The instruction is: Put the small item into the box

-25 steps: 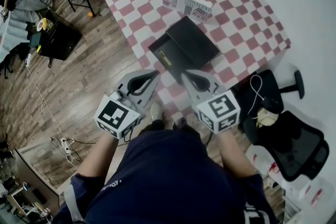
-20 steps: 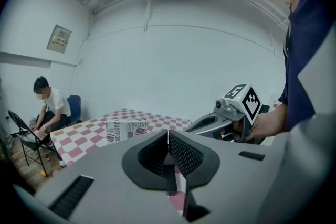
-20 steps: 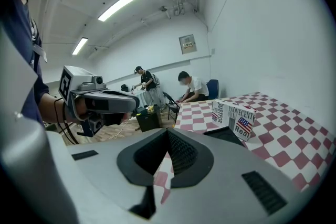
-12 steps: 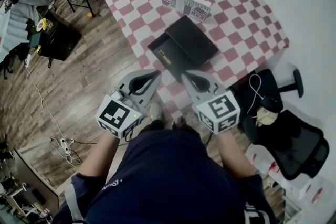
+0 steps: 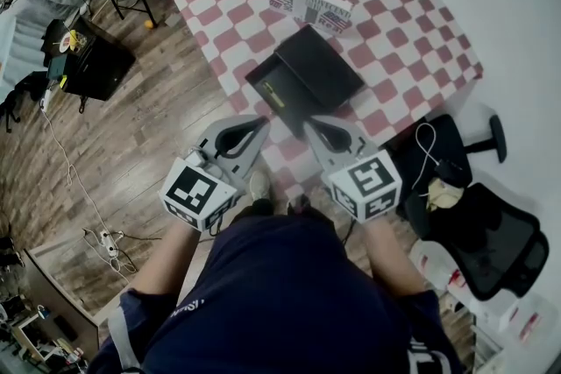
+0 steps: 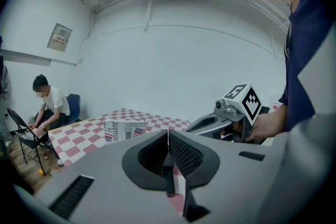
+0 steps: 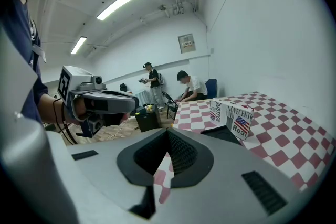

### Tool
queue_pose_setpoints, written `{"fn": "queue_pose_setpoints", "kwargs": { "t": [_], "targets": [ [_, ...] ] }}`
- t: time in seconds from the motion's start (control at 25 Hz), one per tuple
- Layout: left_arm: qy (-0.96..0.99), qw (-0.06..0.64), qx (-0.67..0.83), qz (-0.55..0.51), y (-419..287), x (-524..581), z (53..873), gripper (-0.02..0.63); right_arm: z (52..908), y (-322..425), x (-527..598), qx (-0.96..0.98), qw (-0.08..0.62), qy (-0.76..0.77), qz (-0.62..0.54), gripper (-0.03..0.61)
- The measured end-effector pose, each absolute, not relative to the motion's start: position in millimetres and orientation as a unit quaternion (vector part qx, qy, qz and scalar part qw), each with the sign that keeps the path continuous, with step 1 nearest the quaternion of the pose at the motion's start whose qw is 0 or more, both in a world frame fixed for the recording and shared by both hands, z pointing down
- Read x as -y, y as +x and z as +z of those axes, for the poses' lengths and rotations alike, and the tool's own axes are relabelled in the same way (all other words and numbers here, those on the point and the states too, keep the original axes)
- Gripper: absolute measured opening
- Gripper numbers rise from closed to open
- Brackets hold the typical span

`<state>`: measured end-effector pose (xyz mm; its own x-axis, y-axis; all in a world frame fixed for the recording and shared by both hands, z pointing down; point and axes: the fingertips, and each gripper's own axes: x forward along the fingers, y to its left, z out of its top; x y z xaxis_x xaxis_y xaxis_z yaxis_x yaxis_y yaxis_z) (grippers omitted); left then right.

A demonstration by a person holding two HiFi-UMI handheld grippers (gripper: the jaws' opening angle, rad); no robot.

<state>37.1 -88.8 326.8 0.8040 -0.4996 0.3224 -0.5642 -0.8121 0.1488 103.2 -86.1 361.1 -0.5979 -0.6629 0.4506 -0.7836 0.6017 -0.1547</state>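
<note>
Currently, the left gripper extends from the person's bent left forearm toward the near edge of the checked table. Its marker cube sits nearest the body, and its tip angles far and to the right. Its jaws are pressed together with nothing between them. Just beyond both tips lies the black box, which is open. A small yellowish item rests in its left compartment. Farther along the table stands a printed carton. The right gripper mirrors the left, with its tip angled far and to the left. The two tips are near each other but apart. Its jaws are likewise closed on nothing.
</note>
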Motion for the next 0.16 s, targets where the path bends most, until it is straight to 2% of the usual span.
{"fn": "queue_pose_setpoints", "kwargs": {
  "t": [0.16],
  "targets": [
    [0.942,0.121,0.283,0.135,38.0,92.2,328.2,0.035,361.2,103.9,89.9,0.877,0.176,0.412,0.17,0.015]
  ]
}}
